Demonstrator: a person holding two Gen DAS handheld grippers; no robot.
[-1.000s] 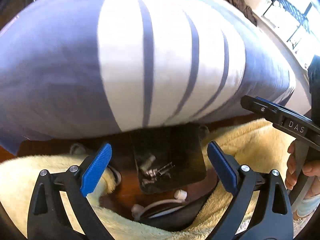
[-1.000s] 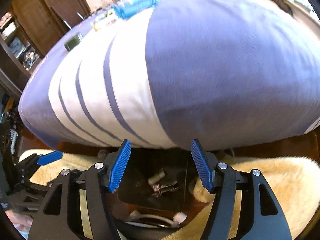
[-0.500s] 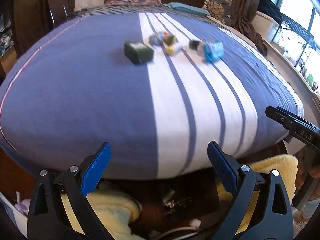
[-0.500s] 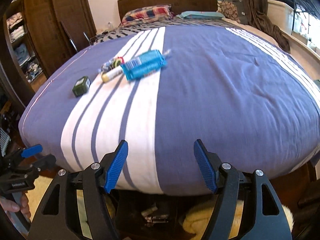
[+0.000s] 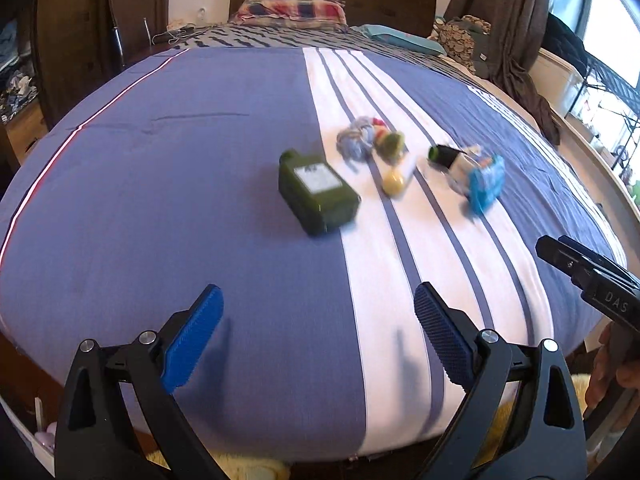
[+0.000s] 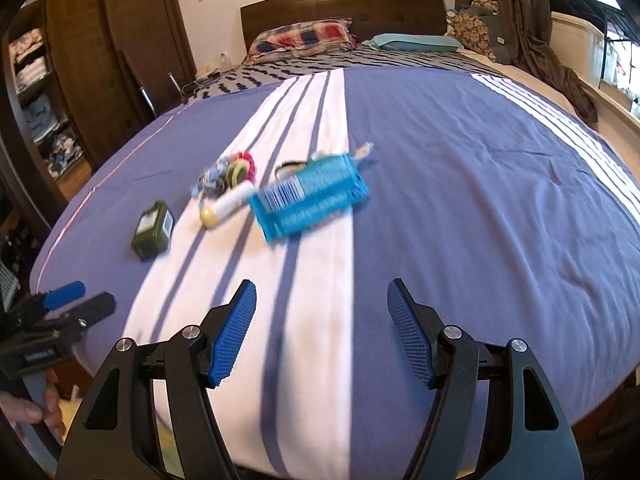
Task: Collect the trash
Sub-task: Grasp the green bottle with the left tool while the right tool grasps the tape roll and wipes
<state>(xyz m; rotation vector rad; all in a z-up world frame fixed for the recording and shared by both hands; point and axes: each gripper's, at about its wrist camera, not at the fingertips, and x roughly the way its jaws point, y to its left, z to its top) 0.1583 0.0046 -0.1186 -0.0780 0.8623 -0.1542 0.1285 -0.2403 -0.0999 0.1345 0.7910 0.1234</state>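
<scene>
While both grippers hover at the near edge of the smooth blue-and-white striped bedspread (image 5: pixel 240 160), left gripper (image 5: pixel 318 332) and right gripper (image 6: pixel 320 330) stand spread, gripping nothing. Far ahead lie a boxy dark-green bottle (image 5: pixel 316 192), crinkled blue plastic wrapper (image 6: pixel 308 200), cream tube (image 6: pixel 226 206) and crumpled scraps (image 6: pixel 228 172), bare cloth between.

Trash bunched mid-bed on white stripe: dark green bottle (image 5: pixel 316 192) on its side, cream tube (image 6: pixel 228 205) beside it, blue wrapper pack (image 6: pixel 310 198) lying flat, crumpled colorful scraps (image 5: pixel 370 141) just behind. All blurry.
</scene>
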